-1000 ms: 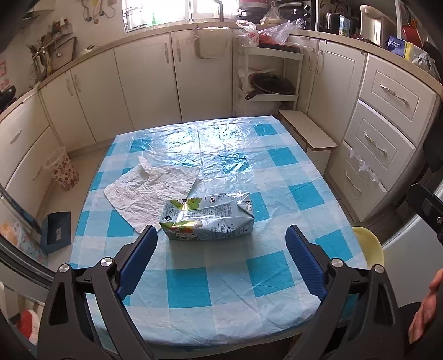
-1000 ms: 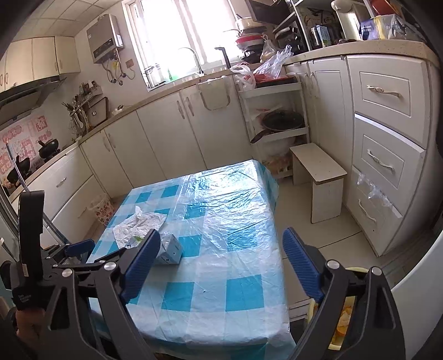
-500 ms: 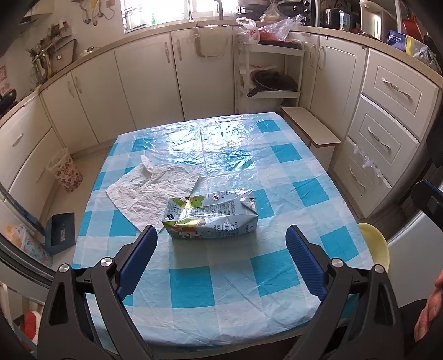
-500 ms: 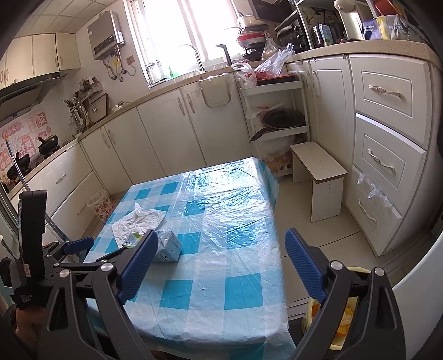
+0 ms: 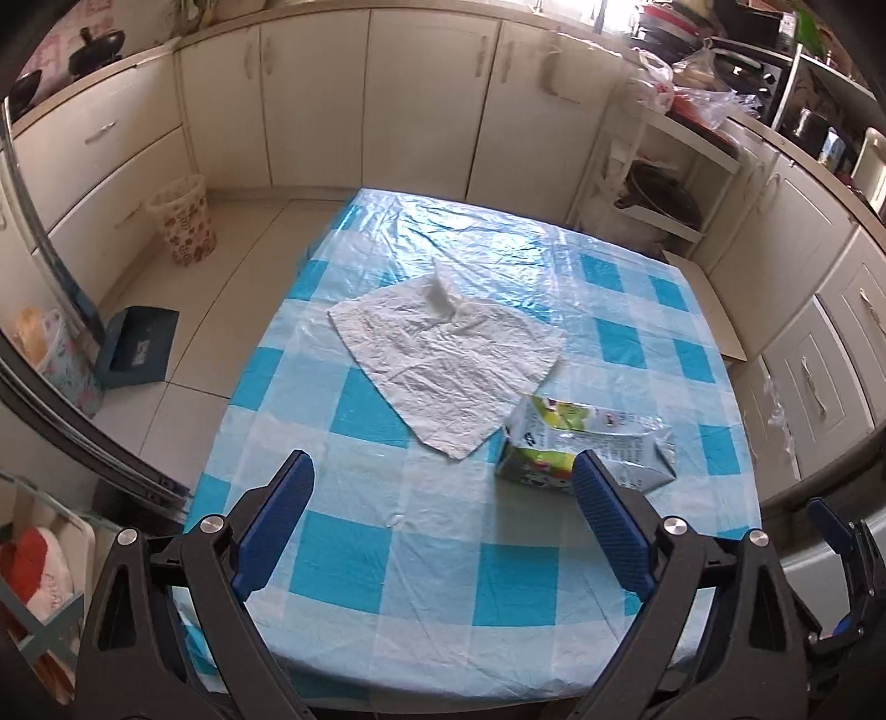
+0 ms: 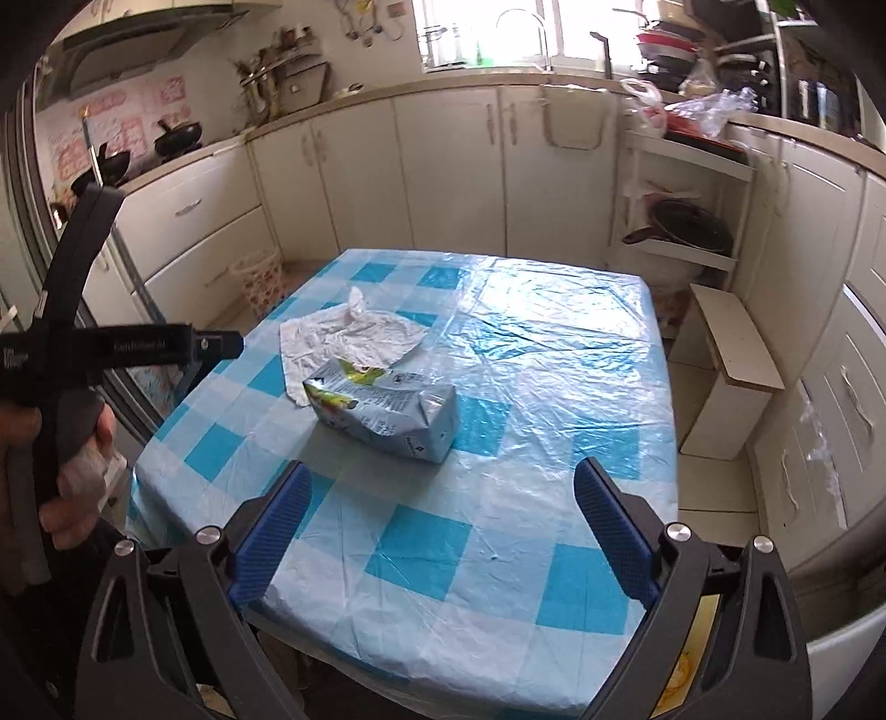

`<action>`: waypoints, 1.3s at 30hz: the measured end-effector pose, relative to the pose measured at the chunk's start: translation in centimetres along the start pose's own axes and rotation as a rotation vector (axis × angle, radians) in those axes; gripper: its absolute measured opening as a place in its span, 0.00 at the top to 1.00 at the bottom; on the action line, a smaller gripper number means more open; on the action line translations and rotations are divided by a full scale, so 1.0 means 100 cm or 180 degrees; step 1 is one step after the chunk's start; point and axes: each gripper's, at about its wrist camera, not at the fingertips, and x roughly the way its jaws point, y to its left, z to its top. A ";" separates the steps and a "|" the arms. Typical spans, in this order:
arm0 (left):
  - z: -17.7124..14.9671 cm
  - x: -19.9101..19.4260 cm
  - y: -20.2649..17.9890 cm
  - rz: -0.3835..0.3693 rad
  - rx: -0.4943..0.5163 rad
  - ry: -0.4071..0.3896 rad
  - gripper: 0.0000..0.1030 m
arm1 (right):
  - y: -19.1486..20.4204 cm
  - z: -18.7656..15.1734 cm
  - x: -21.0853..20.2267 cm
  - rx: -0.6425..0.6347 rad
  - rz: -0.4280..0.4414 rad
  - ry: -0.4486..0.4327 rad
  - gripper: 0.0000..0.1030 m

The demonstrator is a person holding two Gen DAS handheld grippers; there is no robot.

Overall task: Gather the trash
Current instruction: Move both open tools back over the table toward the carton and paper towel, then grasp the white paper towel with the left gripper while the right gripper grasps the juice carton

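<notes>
Both fingers pairs (image 5: pixel 443 493) (image 6: pixel 443 504) gape empty above the dented, lying carton (image 6: pixel 382 410) beside crumpled tissue (image 5: pixel 448 360).

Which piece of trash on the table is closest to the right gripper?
The flattened milk carton, lying nearer the right gripper than the crumpled white tissue behind it.

Domestic kitchen: cream base cabinets (image 6: pixel 454 166) along the walls, sink tap (image 6: pixel 523 33) beneath a window (image 6: pixel 487 27), wok (image 6: pixel 177 138) on the counter, and a check-clothed worktop (image 6: pixel 498 443) at centre.
</notes>
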 end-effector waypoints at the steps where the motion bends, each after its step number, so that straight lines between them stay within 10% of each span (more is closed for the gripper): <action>1: 0.003 0.005 0.004 0.0029 -0.0003 0.0047 0.12 | 0.004 0.004 0.009 -0.0086 -0.0002 0.0053 0.11; 18: 0.048 0.085 0.034 0.0126 -0.0008 0.0657 0.12 | 0.040 0.045 0.114 -0.0996 0.0238 0.0442 0.10; 32: 0.076 0.140 -0.005 -0.0013 0.0528 0.0595 0.12 | 0.067 0.031 0.155 -0.1593 0.0338 0.0756 0.10; 39: 0.076 0.166 -0.022 0.0054 0.0742 0.0658 0.17 | 0.046 0.039 0.149 -0.1267 0.0376 0.0826 0.28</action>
